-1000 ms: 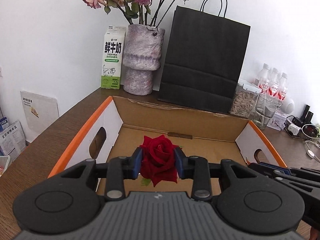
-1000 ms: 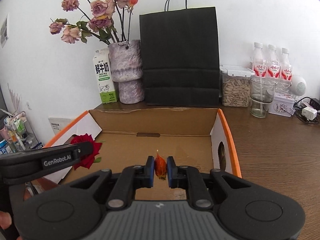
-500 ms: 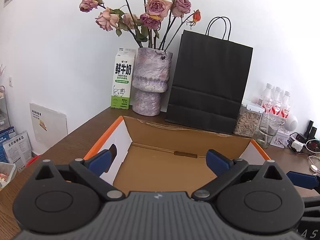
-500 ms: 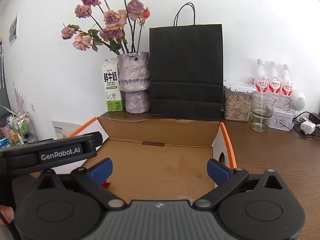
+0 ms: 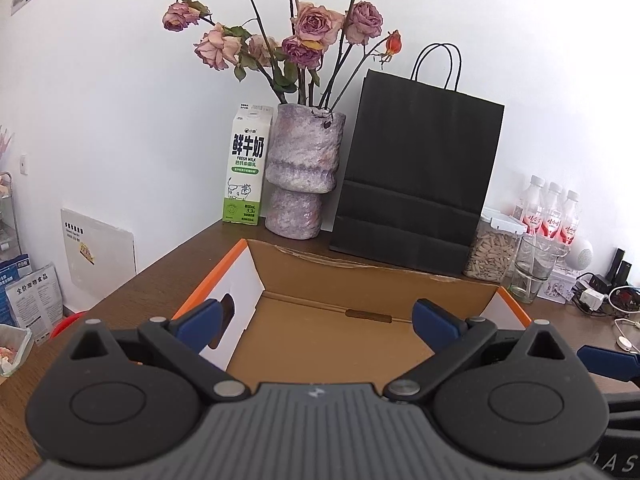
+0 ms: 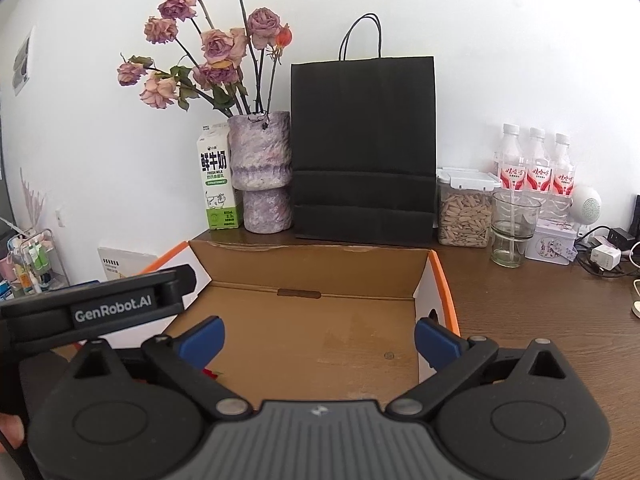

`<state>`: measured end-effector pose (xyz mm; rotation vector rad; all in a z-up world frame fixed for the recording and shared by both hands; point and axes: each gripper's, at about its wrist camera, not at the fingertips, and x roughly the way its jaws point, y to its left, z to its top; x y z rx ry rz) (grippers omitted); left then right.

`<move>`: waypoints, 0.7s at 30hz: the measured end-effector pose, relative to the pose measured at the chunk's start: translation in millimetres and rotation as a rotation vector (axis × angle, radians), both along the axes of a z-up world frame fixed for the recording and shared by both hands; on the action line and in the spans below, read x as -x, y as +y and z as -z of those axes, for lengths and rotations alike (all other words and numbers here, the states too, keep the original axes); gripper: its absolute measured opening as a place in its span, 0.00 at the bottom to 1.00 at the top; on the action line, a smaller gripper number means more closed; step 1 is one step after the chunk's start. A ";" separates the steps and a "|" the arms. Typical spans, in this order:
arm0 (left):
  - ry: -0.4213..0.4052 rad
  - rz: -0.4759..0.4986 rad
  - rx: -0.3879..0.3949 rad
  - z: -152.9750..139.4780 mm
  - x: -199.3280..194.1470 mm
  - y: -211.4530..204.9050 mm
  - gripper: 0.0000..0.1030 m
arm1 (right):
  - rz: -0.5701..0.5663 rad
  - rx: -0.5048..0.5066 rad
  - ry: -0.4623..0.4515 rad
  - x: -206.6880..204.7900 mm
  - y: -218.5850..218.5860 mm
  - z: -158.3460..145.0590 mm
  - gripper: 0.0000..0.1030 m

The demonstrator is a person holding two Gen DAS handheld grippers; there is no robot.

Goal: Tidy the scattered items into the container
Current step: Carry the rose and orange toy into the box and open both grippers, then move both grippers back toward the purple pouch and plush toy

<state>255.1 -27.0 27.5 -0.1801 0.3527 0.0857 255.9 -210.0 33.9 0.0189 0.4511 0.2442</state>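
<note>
Cardboard box (image 5: 372,280) sits open on the table (image 6: 540,320), w/ both grippers over its near end. Red rose (image 6: 210,373), held 1 s ago, now only a sliver by the right gripper (image 6: 318,338) pad, prob. on the box floor. Orange item gone from view. Left gripper (image 5: 316,318), right both just spread wide, nothing between.

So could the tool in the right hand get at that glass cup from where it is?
Probably yes: the right tool is open and empty, and bare table lies between it and the glass cup.
</note>
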 end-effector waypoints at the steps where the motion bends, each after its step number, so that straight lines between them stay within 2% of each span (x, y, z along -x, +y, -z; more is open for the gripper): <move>1: -0.006 0.002 0.005 -2.2 2.5 -0.4 1.00 | 0.002 0.003 -0.008 2.2 0.4 -2.1 0.99; 5: -0.034 0.023 0.018 -11.0 14.6 -2.5 1.00 | 0.001 0.019 -0.047 13.1 2.9 -12.4 0.99; 12: -0.081 0.056 -0.003 -26.1 44.0 -5.5 1.00 | -0.008 0.027 -0.084 40.1 3.5 -22.4 0.99; 21: -0.065 0.102 -0.033 -22.2 92.1 -2.3 1.00 | 0.002 0.027 -0.093 90.9 -5.7 -14.8 1.00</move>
